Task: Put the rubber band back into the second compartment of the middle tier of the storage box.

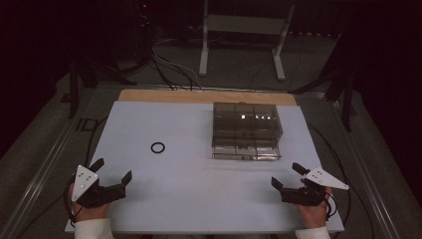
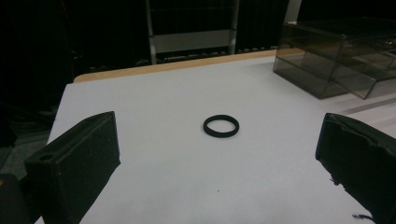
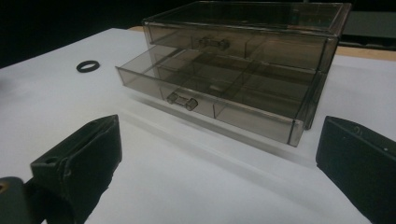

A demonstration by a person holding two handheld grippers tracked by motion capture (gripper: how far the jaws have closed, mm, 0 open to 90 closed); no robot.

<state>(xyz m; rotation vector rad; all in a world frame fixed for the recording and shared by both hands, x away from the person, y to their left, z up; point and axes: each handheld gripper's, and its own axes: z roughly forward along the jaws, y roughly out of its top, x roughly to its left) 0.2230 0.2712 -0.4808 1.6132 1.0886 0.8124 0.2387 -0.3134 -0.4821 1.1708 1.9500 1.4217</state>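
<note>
A small black ring [image 1: 158, 147] lies flat on the white table top [image 1: 189, 184], left of centre; the left gripper view has the ring [image 2: 221, 126] straight ahead between the jaws but well beyond them. A smoky clear drawer box [image 1: 246, 130] stands right of centre, its lower drawer [image 3: 205, 95] pulled partly out with dividers inside and its upper drawer in. My left gripper [image 1: 112, 171] rests at the near left, open and empty. At the near right my right gripper [image 1: 287, 175] is open too, aimed at the box [image 3: 247, 56], nothing between its jaws.
A wooden strip [image 1: 206, 96] runs along the table's far edge. Beyond it a white metal stand [image 1: 244, 30] and cables lie on the dark floor. Metal rails flank the table on both sides. Wide bare table lies between the grippers.
</note>
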